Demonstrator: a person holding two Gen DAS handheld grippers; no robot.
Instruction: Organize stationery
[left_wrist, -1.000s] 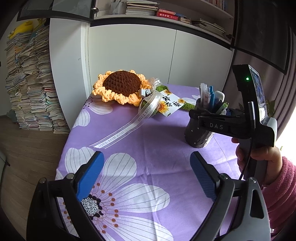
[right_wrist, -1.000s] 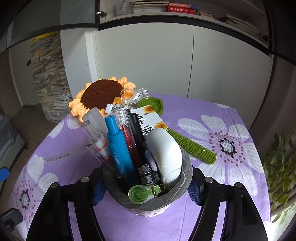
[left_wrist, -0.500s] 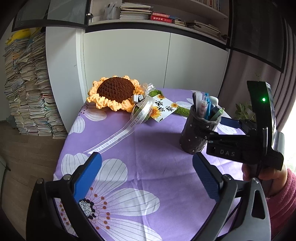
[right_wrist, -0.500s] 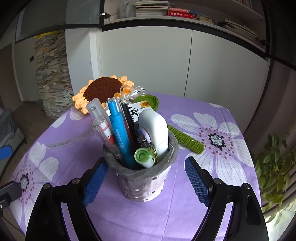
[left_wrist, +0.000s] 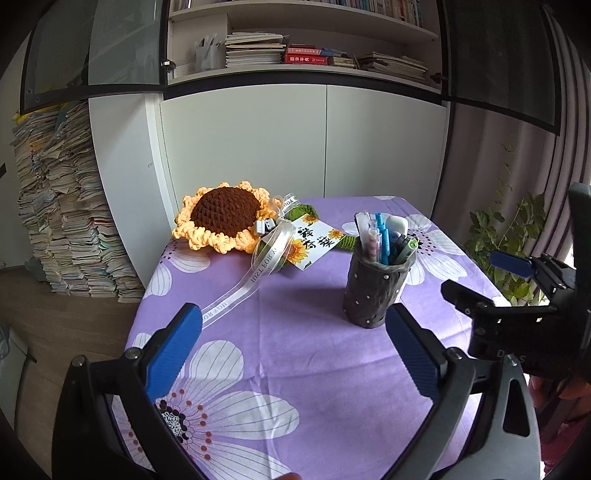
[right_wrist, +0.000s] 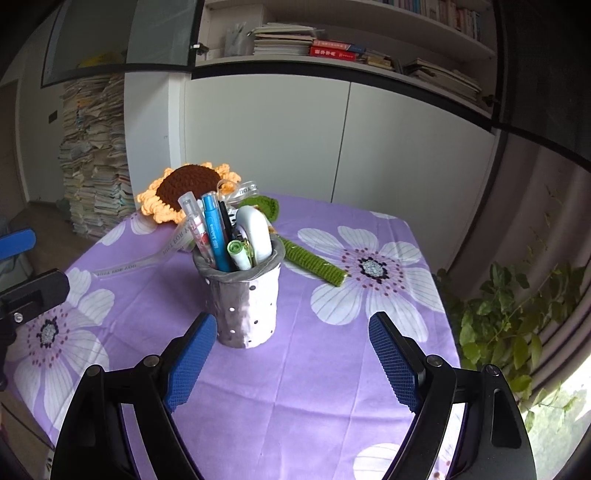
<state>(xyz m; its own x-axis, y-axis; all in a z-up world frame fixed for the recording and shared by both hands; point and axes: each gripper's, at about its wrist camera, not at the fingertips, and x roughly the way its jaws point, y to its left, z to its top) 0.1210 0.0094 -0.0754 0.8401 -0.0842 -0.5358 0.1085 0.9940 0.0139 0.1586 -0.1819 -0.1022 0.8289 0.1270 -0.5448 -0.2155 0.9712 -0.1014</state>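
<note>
A grey dotted pen holder (left_wrist: 373, 291) (right_wrist: 245, 306) stands upright on the purple flowered tablecloth (left_wrist: 295, 354). It holds several pens (right_wrist: 214, 229), a green highlighter and a white correction tape (right_wrist: 255, 229). My right gripper (right_wrist: 293, 328) is open, a little short of the holder, with nothing between its blue pads. It also shows at the right edge of the left wrist view as the right gripper (left_wrist: 487, 280). My left gripper (left_wrist: 291, 321) is open and empty over the near part of the table, left of the holder. In the right wrist view the left gripper (right_wrist: 22, 264) sits at the left edge.
A crocheted sunflower (left_wrist: 225, 214) with a ribbon (left_wrist: 255, 277), a printed card (left_wrist: 314, 243) and a green knitted stem (right_wrist: 314, 262) lies at the back of the table. Tall stacks of books (left_wrist: 62, 206) stand left of it, white cabinets behind, a potted plant (right_wrist: 517, 314) to the right.
My right gripper let go of the pen holder, opened and drew back from it. The holder stays upright on the cloth. My left gripper drew back as well.
</note>
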